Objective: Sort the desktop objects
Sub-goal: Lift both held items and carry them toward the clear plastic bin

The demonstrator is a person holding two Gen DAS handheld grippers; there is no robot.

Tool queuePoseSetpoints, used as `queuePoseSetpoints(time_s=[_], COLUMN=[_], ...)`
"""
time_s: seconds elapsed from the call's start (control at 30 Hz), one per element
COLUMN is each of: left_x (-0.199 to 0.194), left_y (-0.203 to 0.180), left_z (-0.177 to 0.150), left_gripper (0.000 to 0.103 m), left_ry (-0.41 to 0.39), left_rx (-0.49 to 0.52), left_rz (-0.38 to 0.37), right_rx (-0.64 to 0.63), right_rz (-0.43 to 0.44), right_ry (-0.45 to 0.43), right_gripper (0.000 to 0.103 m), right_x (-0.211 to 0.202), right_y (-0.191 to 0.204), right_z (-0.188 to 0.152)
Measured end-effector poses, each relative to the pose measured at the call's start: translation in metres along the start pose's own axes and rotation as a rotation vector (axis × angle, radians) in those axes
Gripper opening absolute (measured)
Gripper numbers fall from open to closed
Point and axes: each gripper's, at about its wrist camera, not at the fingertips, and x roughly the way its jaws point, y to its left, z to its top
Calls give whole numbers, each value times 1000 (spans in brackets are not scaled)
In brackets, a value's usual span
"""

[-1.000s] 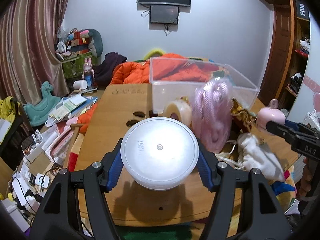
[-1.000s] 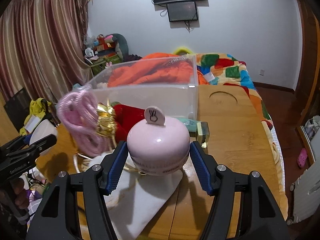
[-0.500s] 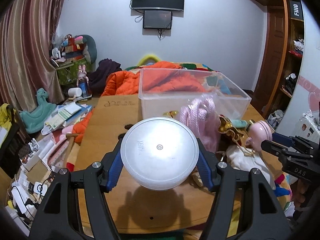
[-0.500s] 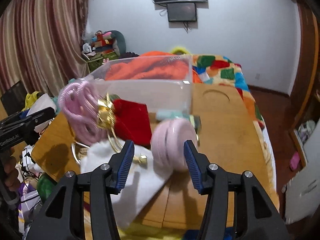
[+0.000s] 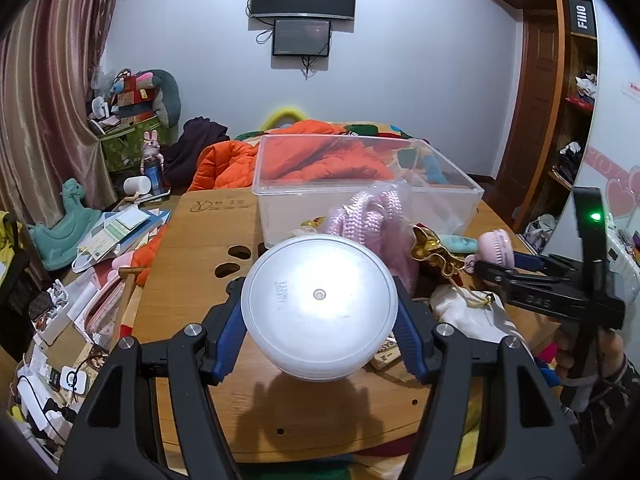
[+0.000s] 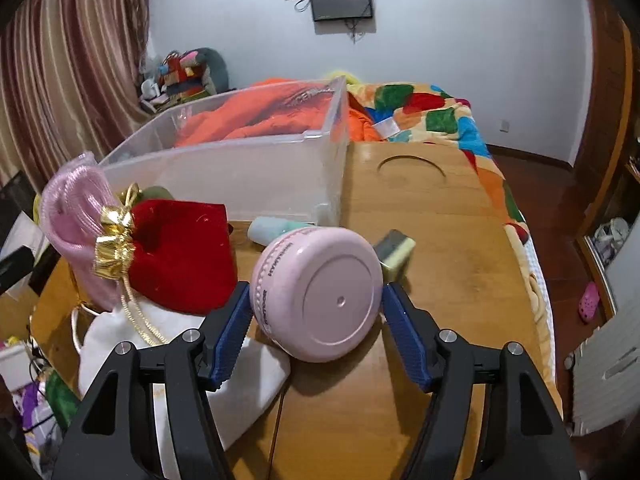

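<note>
On my left wrist view, my left gripper (image 5: 320,316) stays clamped on the white round container (image 5: 319,307), now lifted back from the clear bin (image 5: 460,184) at twelve o'clock

On my right wrist view, my right gripper (image 6: 316,316) pinches the pink jar (image 6: 320,292), which has tipped base toward me since a second ago; bin (image 6: 248,152) at eleven o'clock, so I judge both ready to drop in
</note>
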Motion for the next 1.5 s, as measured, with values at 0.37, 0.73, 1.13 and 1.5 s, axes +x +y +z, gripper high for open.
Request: queuePoseSetpoints(time_s=[0.37,0.73,1.13,1.5], left_x=[-1,-17,-7,21], left_y=[3,5,12,18], left_z=[11,48,86,108], left_gripper=[65,65,65,65], left_ry=[-12,-86,-92,-56], left_rx=[-11,36,53,54], left_rz=[-1,-1,-54,-73], right_rx=[-6,-66,-131,-152], right_rz=[41,100,99,99], right_ry=[-26,-145,-213,-223], right_gripper=[61,61,61,61], right_x=[0,-58,-82,-65], right_y=[4,27,42,50], right_z=[-3,17,46,75])
